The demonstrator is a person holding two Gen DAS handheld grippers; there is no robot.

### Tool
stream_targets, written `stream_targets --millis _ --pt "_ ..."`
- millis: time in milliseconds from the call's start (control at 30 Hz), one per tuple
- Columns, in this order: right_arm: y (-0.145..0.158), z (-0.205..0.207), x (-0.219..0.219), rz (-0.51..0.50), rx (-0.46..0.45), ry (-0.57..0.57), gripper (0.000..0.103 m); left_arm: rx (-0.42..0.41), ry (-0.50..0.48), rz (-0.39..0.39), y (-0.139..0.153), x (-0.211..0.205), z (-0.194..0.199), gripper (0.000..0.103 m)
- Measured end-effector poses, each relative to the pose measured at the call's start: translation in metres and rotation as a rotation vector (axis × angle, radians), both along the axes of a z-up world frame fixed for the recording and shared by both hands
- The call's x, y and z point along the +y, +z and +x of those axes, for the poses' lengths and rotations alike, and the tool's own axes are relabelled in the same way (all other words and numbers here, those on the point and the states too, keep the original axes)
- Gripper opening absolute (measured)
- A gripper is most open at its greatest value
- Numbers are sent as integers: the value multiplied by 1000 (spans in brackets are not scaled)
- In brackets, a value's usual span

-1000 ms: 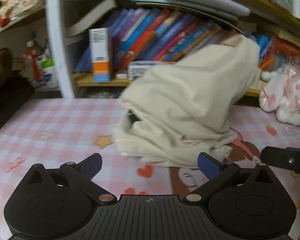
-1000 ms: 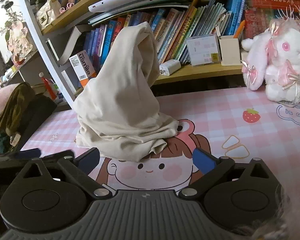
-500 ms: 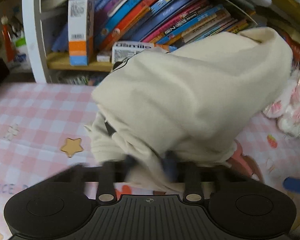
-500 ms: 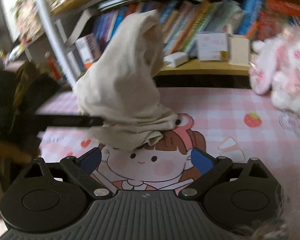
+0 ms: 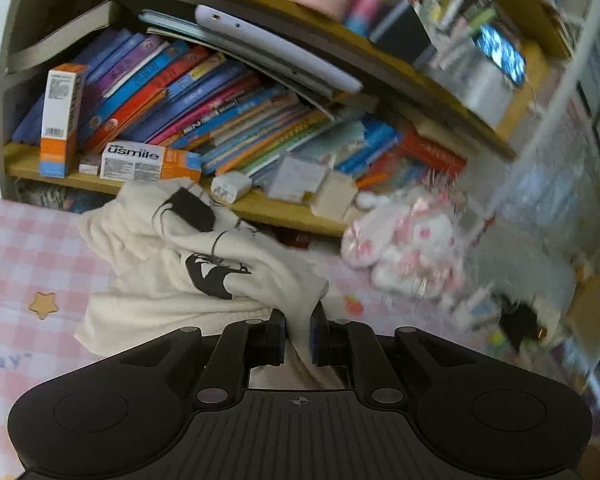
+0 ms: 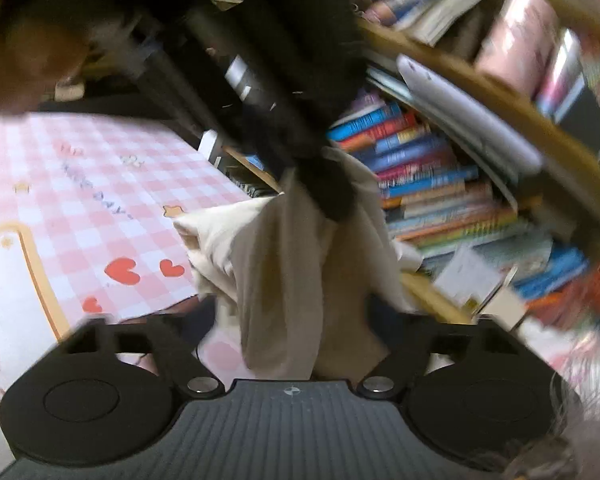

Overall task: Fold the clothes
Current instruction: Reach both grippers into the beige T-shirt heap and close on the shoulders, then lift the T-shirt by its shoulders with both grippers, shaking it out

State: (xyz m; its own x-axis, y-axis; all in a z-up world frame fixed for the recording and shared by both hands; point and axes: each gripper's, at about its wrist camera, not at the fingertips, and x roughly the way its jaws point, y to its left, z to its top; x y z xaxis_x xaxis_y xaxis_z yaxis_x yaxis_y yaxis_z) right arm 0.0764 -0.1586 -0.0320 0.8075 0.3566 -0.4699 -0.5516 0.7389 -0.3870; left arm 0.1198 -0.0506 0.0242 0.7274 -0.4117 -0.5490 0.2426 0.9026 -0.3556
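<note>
A cream garment (image 5: 160, 264) with black print lies bunched on the pink checked mat (image 5: 28, 260) in front of the bookshelf. My left gripper (image 5: 298, 336) is shut on a fold of it at the near right side. In the right wrist view the cream garment (image 6: 284, 272) hangs in a strip from a blurred black shape (image 6: 332, 196), which looks like the left gripper pinching its top. My right gripper (image 6: 288, 316) stands open, its blurred fingers (image 6: 380, 308) wide apart with the hanging cloth between them.
A bookshelf (image 5: 260, 208) full of books runs along the back, with a usmile box (image 5: 140, 160) on its lower board. A pink-and-white plush rabbit (image 5: 412, 248) sits at the right. A blurred hand (image 6: 20, 60) shows at top left of the right wrist view.
My left gripper went from open to shut on the garment and lifted a fold. The right gripper swung in close under the hanging cloth, and its view tilted sharply.
</note>
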Motion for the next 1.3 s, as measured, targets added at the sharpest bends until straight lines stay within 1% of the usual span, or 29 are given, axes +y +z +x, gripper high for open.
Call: stream_targets --millis 33,67,100,133,167,233,333,400,433,467,567,600,633,700,767,800,867,933,967,1000,1033,1067,1100,1200,1267,1300 --pt "-1 -3 3 -27 -29 12 13 -1 -2 20 0 2 -2 29" --pt "2 -5 0 -11 -25 10 13 -6 -7 58 -1 3 -8 37" --pt "7 -8 -5 5 -24 -6 12 -22 -3 103 -2 4 -15 59" --pt "12 -11 -11 20 -25 -23 12 -48 3 147 -5 5 -23 74" --pt "18 -13 -15 24 -28 -40 12 -75 -3 175 -8 7 -31 77" --pt "29 -18 -24 21 -41 -74 11 -108 -26 258 -17 6 -50 77" --pt "46 -26 -30 22 -65 -112 11 -93 -53 444 -45 -3 -65 77" --pt "59 -30 -32 32 -80 -127 11 -106 -44 559 -63 -10 -69 77" --pt "67 -34 -32 28 -97 -129 11 -119 -30 592 -67 -13 -66 77" --pt "75 -39 -32 24 -117 -132 11 -134 -14 606 -70 -14 -63 77" --pt "96 -46 -35 23 -152 -157 11 -195 18 593 -70 -19 -49 77" --pt "101 -48 -35 25 -159 -165 11 -209 12 610 -72 -25 -44 77" --pt "107 -49 -35 25 -162 -174 11 -224 6 628 -75 -30 -39 77" --pt "113 -53 -35 12 -171 -190 11 -215 -40 704 -86 -43 -27 77" --pt "119 -58 -35 -2 -181 -206 11 -230 -77 766 -95 -50 -30 77" --pt "122 -60 -35 -9 -187 -223 11 -247 -96 772 -96 -50 -36 77" --pt "125 -65 -39 -14 -187 -262 11 -280 -115 749 -96 -50 -48 77" --pt "126 -69 -41 -14 -184 -288 11 -323 -87 744 -95 -48 -56 76" --pt "126 -72 -41 -15 -181 -297 11 -336 -73 727 -92 -45 -57 72" --pt "125 -74 -41 -17 -176 -307 11 -350 -60 710 -90 -41 -58 47" --pt "125 -76 -41 -19 -172 -316 11 -337 -50 668 -84 -33 -56 15" --pt "123 -78 -41 -24 -161 -327 11 -324 -40 625 -79 -24 -53 5" --pt "120 -80 -42 -30 -150 -339 11 -315 -10 583 -73 -12 -51 2" --pt "108 -87 -44 -44 -99 -375 11 -326 52 444 -46 19 -55 2" --pt "99 -91 -46 -53 -65 -400 11 -377 92 371 -22 33 -68 2" --pt "95 -93 -47 -58 -48 -412 11 -426 111 339 -5 39 -79 2"
